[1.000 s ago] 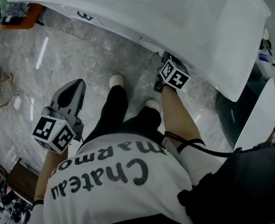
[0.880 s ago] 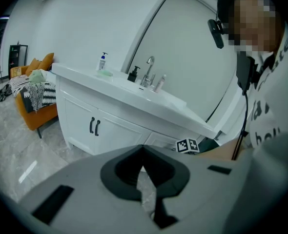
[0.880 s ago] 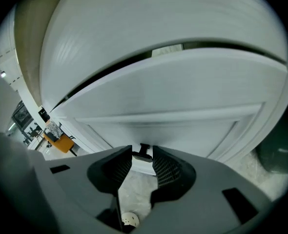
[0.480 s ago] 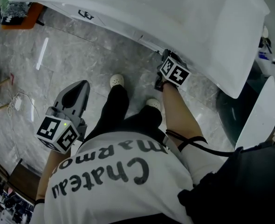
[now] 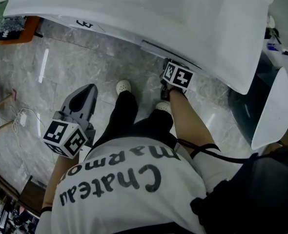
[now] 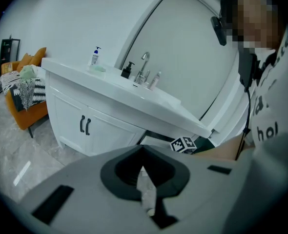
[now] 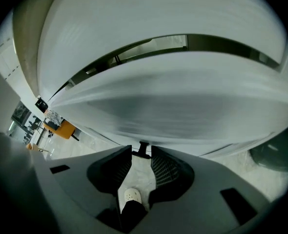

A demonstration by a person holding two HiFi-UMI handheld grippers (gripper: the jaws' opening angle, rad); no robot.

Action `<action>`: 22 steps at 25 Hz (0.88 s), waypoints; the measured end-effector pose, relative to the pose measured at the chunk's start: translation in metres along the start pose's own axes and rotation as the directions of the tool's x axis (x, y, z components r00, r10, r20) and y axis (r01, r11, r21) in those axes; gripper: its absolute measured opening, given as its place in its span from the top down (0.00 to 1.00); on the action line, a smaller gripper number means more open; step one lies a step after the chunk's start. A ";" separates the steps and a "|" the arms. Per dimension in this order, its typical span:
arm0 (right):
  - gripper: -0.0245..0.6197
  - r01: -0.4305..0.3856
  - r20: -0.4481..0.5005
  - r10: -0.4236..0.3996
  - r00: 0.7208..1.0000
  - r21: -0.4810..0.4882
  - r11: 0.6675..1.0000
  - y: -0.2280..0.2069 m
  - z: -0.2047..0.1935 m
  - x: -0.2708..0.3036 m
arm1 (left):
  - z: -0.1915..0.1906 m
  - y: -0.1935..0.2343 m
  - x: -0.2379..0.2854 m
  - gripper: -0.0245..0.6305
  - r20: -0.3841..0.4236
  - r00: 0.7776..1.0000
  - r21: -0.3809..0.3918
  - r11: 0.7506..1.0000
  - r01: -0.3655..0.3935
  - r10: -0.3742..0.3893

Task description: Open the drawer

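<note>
Right tongs [image 7: 142, 152] just closed on black handle [image 7: 143, 146], sliding glossy drawer [image 7: 173, 106] out.

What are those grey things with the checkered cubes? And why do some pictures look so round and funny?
Someone wears a camera on their head. It looks down at their shirt and shoes. Each hand holds a gripper, a grey grabber with two jaws and its own round-lens camera. The left gripper is shut and holds nothing. Its camera sees a white sink cabinet with a tap and a pump bottle on top. The right gripper has just been closing its jaws on the black handle of a drawer.
</note>
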State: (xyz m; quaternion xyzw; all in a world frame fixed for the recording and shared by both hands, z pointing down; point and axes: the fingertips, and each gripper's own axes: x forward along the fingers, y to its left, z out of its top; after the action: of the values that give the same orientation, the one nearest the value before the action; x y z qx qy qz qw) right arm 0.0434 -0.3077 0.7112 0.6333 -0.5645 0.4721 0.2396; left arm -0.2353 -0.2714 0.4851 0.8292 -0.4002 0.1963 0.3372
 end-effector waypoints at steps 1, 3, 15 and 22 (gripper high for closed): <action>0.76 0.002 -0.010 -0.002 1.000 0.003 1.000 0.000 -0.002 -0.001 | 0.001 -0.001 0.002 0.95 -0.002 1.000 0.003 1.000 0.009 -0.009; 0.76 -0.005 -0.021 0.005 1.000 0.011 1.000 0.001 -0.004 -0.001 | 0.003 0.000 0.003 0.95 -0.007 1.000 0.013 1.000 0.027 -0.027; 0.76 -0.052 -0.089 0.053 0.995 0.022 0.998 0.006 -0.031 -0.011 | -0.001 0.013 0.005 0.95 -0.045 0.993 0.059 0.992 0.110 -0.108; 0.76 -0.058 -0.120 0.054 0.991 -0.033 0.998 0.012 -0.054 -0.020 | -0.012 0.003 0.002 0.95 -0.042 0.992 0.046 0.992 0.119 -0.117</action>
State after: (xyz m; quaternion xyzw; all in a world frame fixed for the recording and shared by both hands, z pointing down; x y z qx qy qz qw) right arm 0.0157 -0.2555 0.7148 0.5834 -0.5754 0.5051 0.2710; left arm -0.2370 -0.2654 0.4960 0.8554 -0.3391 0.2019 0.3355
